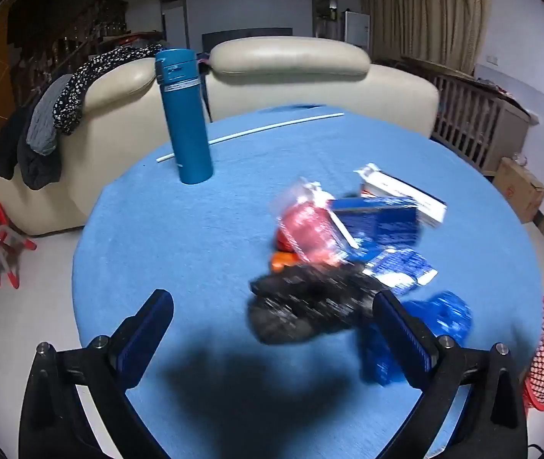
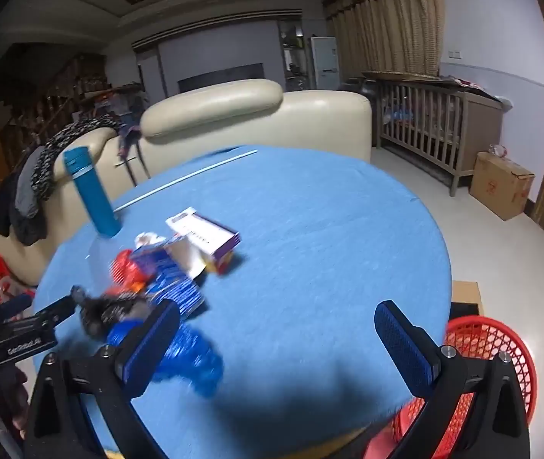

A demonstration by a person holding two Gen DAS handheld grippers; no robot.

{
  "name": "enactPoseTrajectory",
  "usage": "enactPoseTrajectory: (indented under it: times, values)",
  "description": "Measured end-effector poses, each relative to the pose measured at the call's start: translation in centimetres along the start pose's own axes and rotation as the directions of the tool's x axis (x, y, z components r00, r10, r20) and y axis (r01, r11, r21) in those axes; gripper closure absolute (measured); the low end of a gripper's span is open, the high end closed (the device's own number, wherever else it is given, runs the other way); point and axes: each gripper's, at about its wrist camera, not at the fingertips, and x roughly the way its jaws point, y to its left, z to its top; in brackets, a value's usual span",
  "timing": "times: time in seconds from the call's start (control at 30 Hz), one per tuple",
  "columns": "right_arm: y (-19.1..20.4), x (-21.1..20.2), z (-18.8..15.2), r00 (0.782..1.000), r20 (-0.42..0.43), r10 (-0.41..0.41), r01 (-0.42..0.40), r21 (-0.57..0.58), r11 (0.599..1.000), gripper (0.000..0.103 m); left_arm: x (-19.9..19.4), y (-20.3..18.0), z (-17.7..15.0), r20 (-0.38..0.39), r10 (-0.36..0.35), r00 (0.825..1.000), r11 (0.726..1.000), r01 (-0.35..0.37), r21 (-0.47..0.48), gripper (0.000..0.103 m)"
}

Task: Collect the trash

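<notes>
A heap of trash lies on the round blue table (image 1: 195, 229): a black crumpled wrapper (image 1: 302, 306), a red packet (image 1: 306, 229), blue wrappers (image 1: 382, 225), a blue crumpled bag (image 1: 444, 317) and a white box (image 1: 405, 191). My left gripper (image 1: 272, 329) is open, just short of the black wrapper. In the right wrist view the heap (image 2: 157, 279) sits left of my open, empty right gripper (image 2: 275, 348), and the left gripper (image 2: 54, 313) shows at the left edge. A red mesh basket (image 2: 489, 348) stands on the floor beside the table.
A tall teal bottle (image 1: 185, 114) stands at the table's far left, with a white straw (image 1: 249, 134) behind it. A cream sofa (image 1: 291, 76) with clothes is beyond the table. A cardboard box (image 2: 501, 183) and a wooden crib (image 2: 432, 126) are at right.
</notes>
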Motion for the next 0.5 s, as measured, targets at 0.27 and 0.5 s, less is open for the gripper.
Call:
enactPoseTrajectory:
  times: [0.27,0.5]
  values:
    - [0.3,-2.8,-2.4,0.999,0.022,0.03,-0.031,0.022,0.999,0.0,-2.0,-1.8,-1.7,0.005,-0.042,0.999,0.999,0.042,0.006,0.0]
    - [0.4,-3.3,-2.7,0.999,0.037,0.036,-0.037,0.021,0.999,0.0,-2.6,-2.5,-2.0,0.004,-0.048,0.999,0.999,0.048,0.018,0.0]
